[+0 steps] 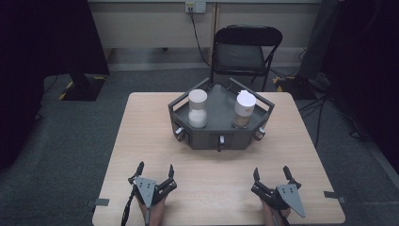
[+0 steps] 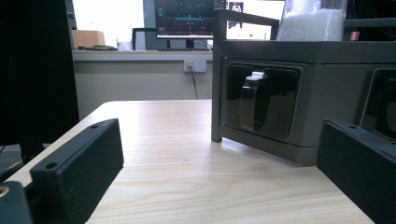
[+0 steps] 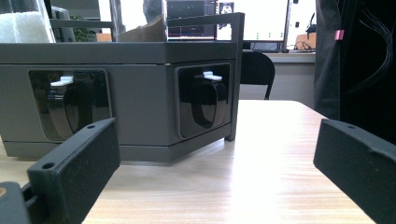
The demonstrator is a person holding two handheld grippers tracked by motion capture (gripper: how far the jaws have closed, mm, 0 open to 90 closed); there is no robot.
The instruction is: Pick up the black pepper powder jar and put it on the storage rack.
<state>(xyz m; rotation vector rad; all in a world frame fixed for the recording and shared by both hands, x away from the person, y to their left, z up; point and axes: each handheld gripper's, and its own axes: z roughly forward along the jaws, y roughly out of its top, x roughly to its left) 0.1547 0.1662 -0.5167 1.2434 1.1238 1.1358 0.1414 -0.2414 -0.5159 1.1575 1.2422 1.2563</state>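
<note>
The bench is a pale wooden top, and most of it lies bare. Toward its far middle stands a grey tray stand, a many-sided box with a low rail round its top and dark recessed handles set into its front faces. The left gripper view shows one such handle with a small white tab above it; the right gripper view shows two more.

On top of the stand are two jars, well apart from each other. The left jar holds something white and grainy and has a pale lid; the right jar has a white lid and brownish contents, though I cannot tell what they are. Both stand upright inside the rail.

Near the bench's front edge rest the two tools. The left hand-held gripper has its jaws spread wide with nothing between them, pointing toward the stand's left corner. The right hand-held gripper is likewise released and empty, aimed at the stand's right front faces. Each is well apart from the stand, with bare wood in between.

Judging from this, the work looks hardly begun: neither jar is touched, no handle is pulled, and both tools sit at what looks like a starting place. Everything seems left to do, starting with a reach forward to the stand or its jars
</note>
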